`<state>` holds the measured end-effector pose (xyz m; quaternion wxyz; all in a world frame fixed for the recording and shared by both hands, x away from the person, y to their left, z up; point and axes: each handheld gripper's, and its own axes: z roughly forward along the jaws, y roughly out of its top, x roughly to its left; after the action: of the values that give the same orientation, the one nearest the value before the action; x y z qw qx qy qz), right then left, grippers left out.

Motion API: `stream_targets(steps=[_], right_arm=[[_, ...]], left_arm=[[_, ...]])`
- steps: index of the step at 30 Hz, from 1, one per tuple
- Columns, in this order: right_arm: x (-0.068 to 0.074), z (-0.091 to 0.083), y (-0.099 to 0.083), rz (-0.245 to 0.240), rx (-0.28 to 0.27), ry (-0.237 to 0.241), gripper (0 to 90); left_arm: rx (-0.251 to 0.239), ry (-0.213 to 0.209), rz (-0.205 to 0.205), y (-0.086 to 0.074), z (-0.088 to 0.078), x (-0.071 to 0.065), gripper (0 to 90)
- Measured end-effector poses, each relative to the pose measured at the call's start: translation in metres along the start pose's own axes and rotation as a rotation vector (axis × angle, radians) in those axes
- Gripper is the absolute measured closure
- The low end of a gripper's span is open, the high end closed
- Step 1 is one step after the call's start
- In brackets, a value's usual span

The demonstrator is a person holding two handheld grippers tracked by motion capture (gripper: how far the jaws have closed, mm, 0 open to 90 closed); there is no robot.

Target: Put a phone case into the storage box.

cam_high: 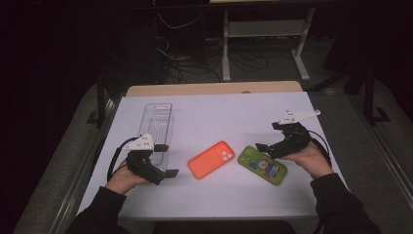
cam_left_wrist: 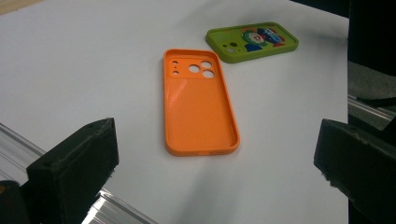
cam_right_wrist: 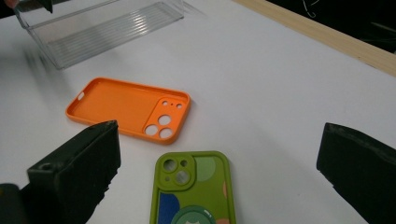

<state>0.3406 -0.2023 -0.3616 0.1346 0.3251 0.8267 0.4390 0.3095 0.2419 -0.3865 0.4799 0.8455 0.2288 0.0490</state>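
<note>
Two phone cases lie on the white tabletop [cam_high: 214,109]: one orange case [cam_high: 211,159] and one green case [cam_high: 262,165]. One clear tray [cam_high: 157,127] sits farther left. Left tongs [cam_high: 165,160] and right tongs [cam_high: 268,136] both gape, grasping nothing.

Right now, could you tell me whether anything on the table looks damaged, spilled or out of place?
Nothing stands out. The orange case and green case lie flat and apart, both askew to the table edge, and the clear tray sits upright; no damage visible.

I see an orange silicone phone case [cam_high: 211,159] lying inside-up beside a green cartoon-printed phone case [cam_high: 262,165], with a clear plastic tray [cam_high: 157,127] farther left.
</note>
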Motion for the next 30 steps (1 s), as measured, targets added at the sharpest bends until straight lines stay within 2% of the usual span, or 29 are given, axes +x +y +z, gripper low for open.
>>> stream_targets(steps=[11,28,30], right_arm=[[0.002,0.0,-0.002,-0.013,0.041,0.003,0.0],[0.002,0.004,-0.01,0.01,0.177,-0.008,0.0],[0.002,0.006,-0.011,-0.002,0.192,-0.011,0.0]], left_arm=[[0.001,0.0,-0.006,0.0,0.0,0.0,0.0],[0.003,-0.005,-0.004,-0.001,0.0,0.002,0.0],[0.002,-0.006,-0.004,-0.001,0.001,0.002,0.0]])
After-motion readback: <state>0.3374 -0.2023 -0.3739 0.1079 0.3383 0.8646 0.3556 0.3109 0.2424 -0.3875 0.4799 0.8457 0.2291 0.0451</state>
